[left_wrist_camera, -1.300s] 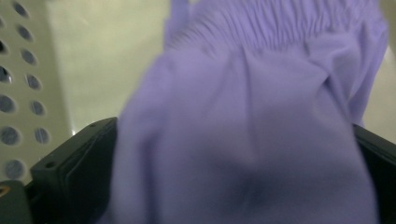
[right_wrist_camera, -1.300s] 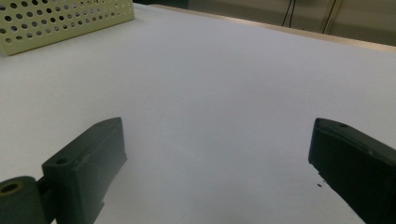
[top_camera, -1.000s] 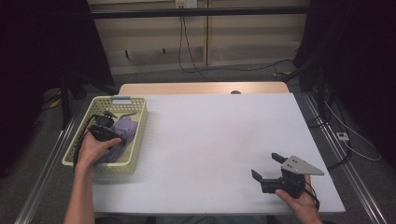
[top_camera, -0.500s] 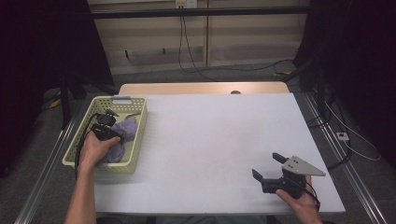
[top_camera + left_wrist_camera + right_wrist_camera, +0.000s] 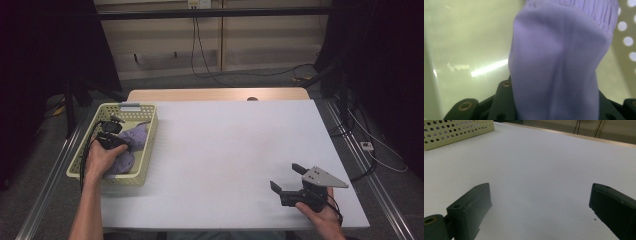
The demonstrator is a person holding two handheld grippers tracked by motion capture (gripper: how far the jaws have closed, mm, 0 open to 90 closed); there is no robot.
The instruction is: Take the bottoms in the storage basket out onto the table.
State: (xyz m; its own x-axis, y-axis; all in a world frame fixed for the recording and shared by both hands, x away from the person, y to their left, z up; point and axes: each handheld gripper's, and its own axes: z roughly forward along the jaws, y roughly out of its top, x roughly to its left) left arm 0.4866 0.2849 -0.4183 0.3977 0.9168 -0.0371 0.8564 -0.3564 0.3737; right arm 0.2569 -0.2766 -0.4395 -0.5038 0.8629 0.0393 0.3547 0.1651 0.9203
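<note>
A purple cloth (image 5: 131, 142) lies bunched in a pale yellow perforated basket (image 5: 146, 150) at the table's left. My left gripper (image 5: 117, 142) reaches down into the basket. Its jaws have just been closing, and they are shut on a fold of the purple cloth (image 5: 559, 62), which rises between them over the basket floor (image 5: 461, 50). My right gripper (image 5: 286, 176) rests low over the white table (image 5: 225, 145) near the front right corner. It stands open with nothing between its fingers (image 5: 471, 205), and it points toward the basket (image 5: 456, 130).
Bare white tabletop stretches between the basket and the right gripper. A strip of wooden table edge (image 5: 215, 95) runs along the back. Cables and dark curtains stand beyond the table.
</note>
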